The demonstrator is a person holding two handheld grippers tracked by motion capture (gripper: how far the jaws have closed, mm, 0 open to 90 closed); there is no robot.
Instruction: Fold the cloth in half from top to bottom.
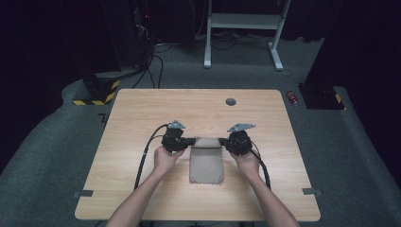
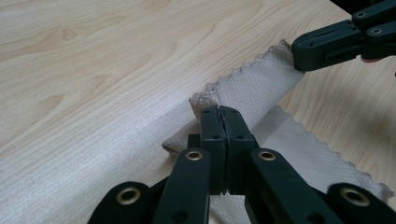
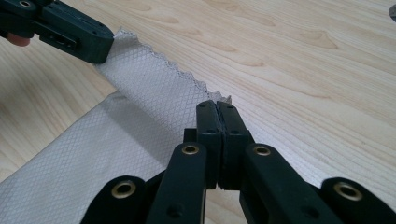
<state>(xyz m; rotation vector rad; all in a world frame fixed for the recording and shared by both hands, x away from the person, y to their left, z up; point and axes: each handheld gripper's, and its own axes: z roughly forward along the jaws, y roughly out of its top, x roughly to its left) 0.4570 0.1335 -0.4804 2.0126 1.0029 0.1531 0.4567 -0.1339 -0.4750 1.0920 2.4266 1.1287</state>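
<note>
Pinching the beige cloth's (image 1: 206,163) far 2 corners at table (image 1: 142,109) centre, L gripper (image 1: 188,141) & R gripper (image 1: 223,141) both clamped on it, risk uneven pull skewing fold.

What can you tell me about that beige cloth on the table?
The cloth is a beige rectangle of woven fabric with a fine diamond texture and zigzag-cut edges. It lies flat on the wooden table near the person's side, with its far edge lifted and folded back. The left gripper is shut on one far corner and the right gripper on the other.
</note>
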